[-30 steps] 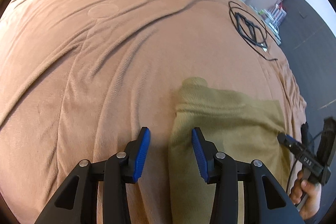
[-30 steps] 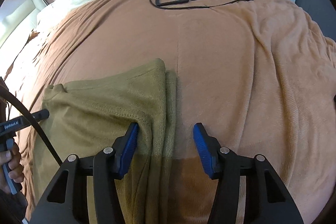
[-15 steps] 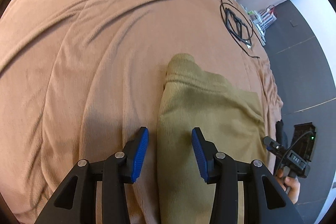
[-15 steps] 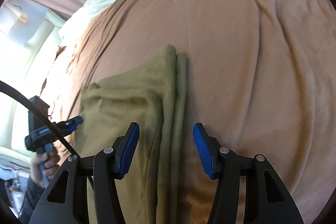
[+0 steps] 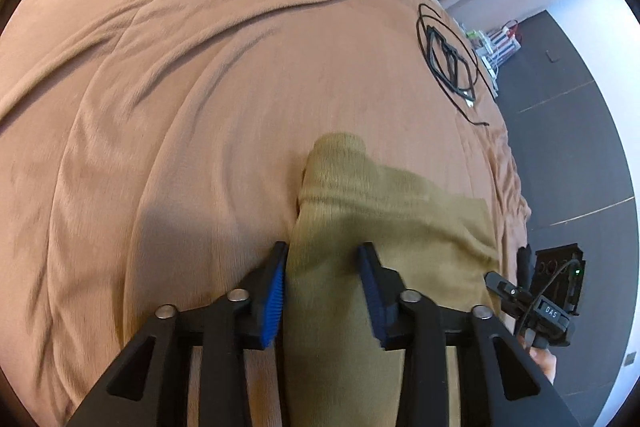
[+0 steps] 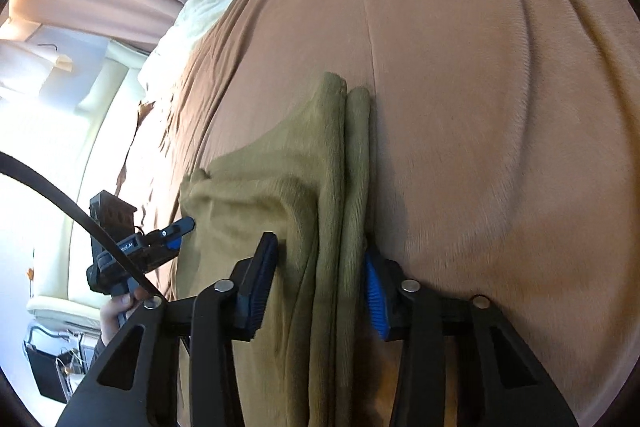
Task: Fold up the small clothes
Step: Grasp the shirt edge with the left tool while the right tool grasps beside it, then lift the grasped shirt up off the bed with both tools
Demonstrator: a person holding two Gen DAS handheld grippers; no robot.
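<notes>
Both grippers, left [image 5: 323,287] and right [image 6: 320,283], have just been closing around the cloth's [image 5: 384,227] edges; a shallow pinch could slip.

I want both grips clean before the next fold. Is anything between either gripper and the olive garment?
Nothing visible. The left gripper and right gripper each straddle an edge of the olive garment, jaws just closing; the black cable lies far off.

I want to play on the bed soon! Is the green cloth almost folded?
Partly. The green cloth already lies doubled in layers on the brown blanket. Now the left hand-held gripper and right hand-held gripper have been closing on its two side edges. Another fold probably comes next.
</notes>
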